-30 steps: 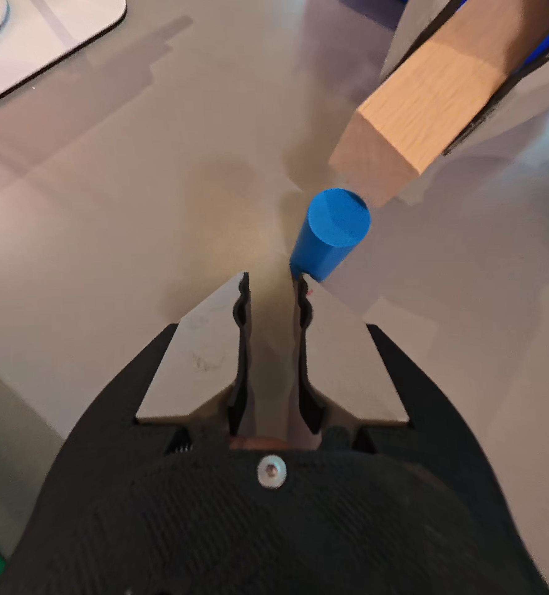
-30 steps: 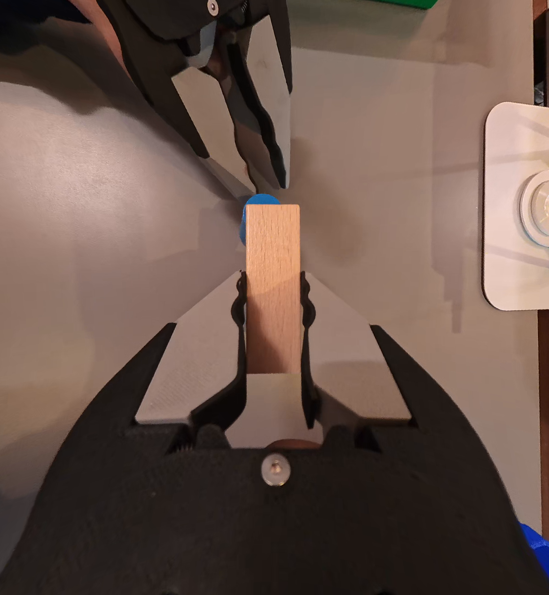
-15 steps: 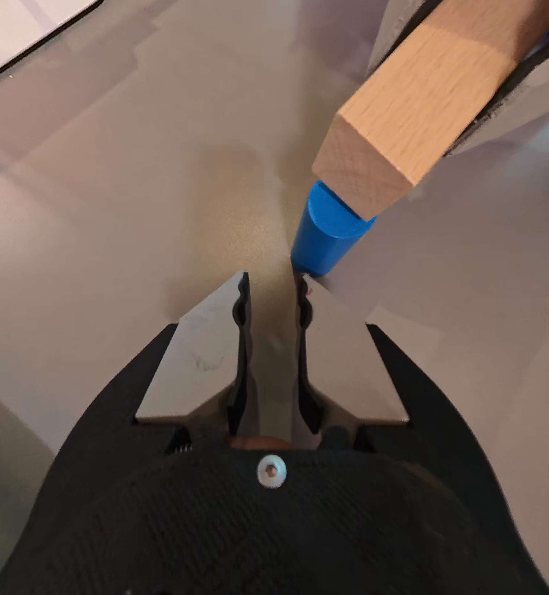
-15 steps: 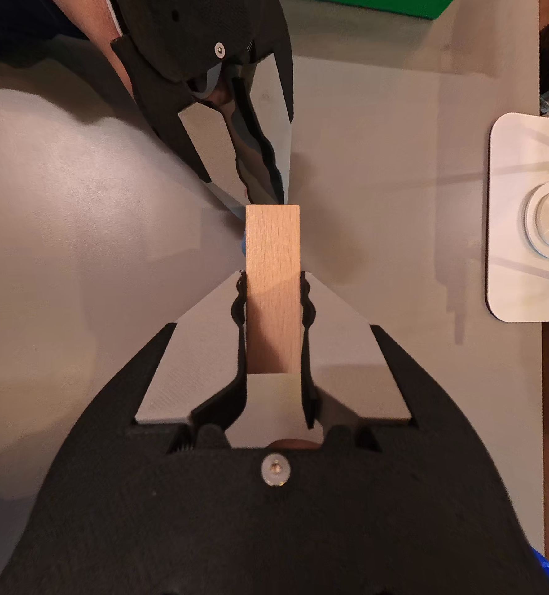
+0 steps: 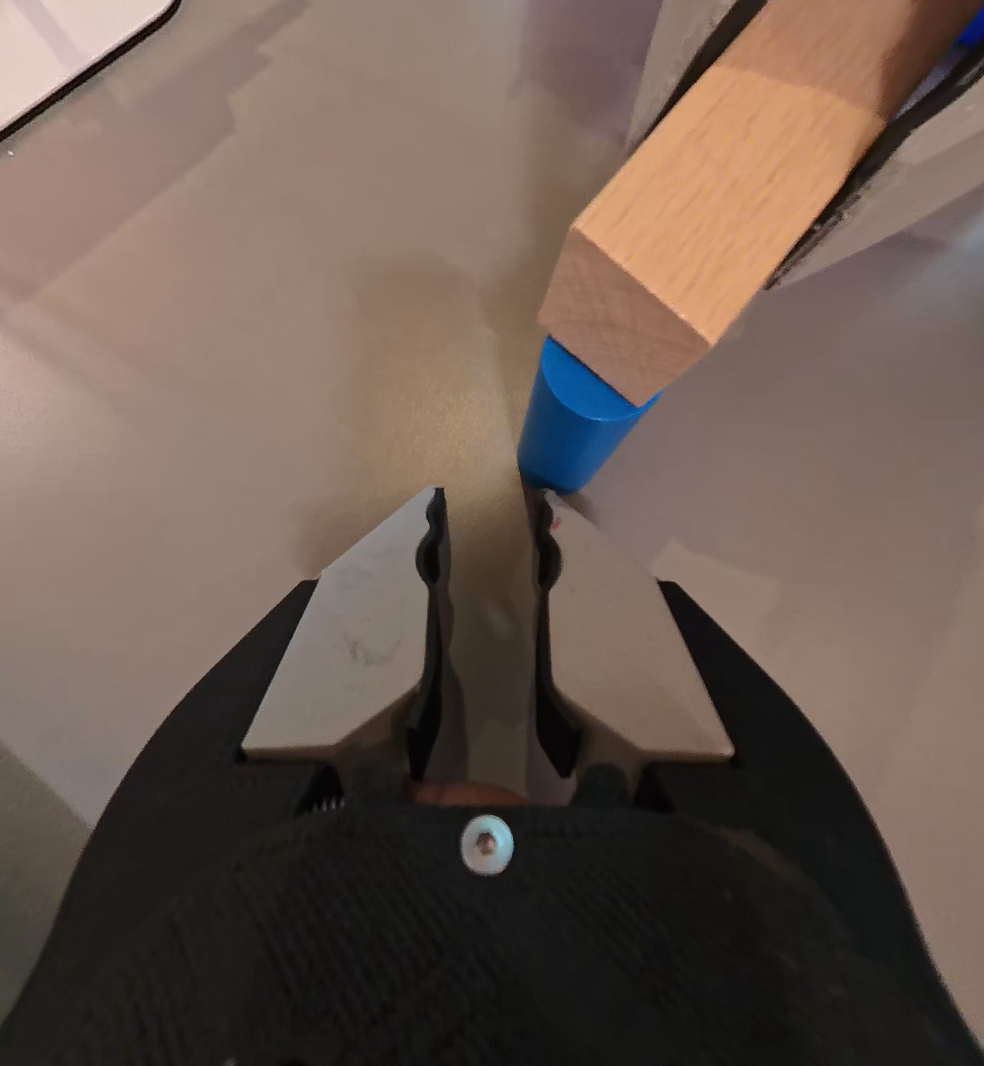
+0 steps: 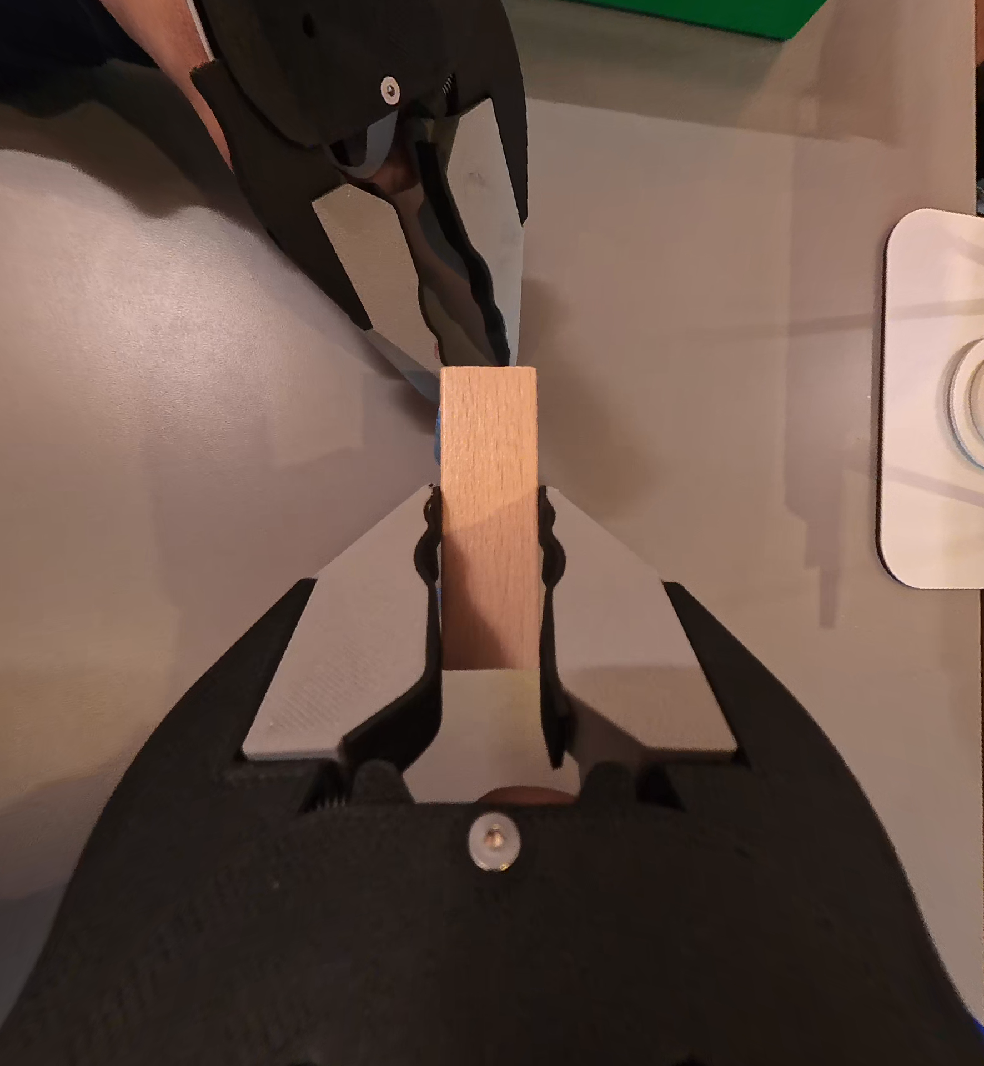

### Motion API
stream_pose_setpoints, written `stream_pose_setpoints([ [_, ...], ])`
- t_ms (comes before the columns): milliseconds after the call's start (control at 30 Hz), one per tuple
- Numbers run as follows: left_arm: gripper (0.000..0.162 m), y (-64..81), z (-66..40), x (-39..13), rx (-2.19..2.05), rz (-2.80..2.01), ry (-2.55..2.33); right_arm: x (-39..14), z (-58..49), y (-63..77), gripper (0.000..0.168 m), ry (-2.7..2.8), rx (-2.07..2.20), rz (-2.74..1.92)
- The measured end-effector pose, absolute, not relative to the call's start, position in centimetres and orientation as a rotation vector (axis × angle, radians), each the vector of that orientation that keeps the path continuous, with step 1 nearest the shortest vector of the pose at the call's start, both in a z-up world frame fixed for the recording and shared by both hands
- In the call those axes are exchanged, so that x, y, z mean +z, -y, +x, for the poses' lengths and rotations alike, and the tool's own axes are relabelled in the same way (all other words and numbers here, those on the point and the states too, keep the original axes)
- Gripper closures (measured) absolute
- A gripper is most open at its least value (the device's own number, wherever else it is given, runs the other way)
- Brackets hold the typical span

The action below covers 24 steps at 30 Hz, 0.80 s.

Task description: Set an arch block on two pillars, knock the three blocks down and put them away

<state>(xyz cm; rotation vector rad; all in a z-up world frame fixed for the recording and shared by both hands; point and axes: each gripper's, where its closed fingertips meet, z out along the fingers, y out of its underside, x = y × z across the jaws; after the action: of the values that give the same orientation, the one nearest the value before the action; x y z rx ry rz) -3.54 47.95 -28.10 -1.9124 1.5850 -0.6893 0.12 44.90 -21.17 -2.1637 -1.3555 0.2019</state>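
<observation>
The right hand-held gripper point(image 6: 488, 490) is pinching a plain wooden block point(image 5: 703, 225) by its long sides and bringing it down onto a blue pillar point(image 5: 576, 430) that stands upright on the grey table point(image 5: 189, 375); the block's far end appears to sit on or just above the pillar's top, covering about half of it. This looks like the setting step, the arch going onto its supports (only a sliver of blue shows beside the wood from the right wrist, and I cannot make out a second pillar under the near end). The left hand-held gripper point(image 5: 489, 496) waits at the pillar's foot with its jaws slightly spread and nothing between them, one tip right against the base. A white plate point(image 6: 963, 404) lies well off to the side. Next, I would judge, the block needs lowering level so both ends bear, then a gentle release without nudging the pillar.
</observation>
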Motion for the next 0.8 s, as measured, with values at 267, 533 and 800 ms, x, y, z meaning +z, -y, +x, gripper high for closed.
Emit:
stream_pose_setpoints([
  [267, 0.133, -47.8, -3.6, -28.1, -0.707, -1.916, -1.589, -21.4, -0.1, -45.1, 0.138, 1.347, 0.269, -2.125],
  [533, 0.131, -47.7, -3.6, -28.1, -0.703, -1.912, -1.599, -21.7, 0.1, -44.9, 0.137, 1.376, 0.313, -2.107],
  [800, 0.13, -47.6, -3.7, -28.1, -0.718, -1.913, -1.6, -19.7, 0.0, -45.3, 0.125, 1.27, 0.376, -2.031],
])
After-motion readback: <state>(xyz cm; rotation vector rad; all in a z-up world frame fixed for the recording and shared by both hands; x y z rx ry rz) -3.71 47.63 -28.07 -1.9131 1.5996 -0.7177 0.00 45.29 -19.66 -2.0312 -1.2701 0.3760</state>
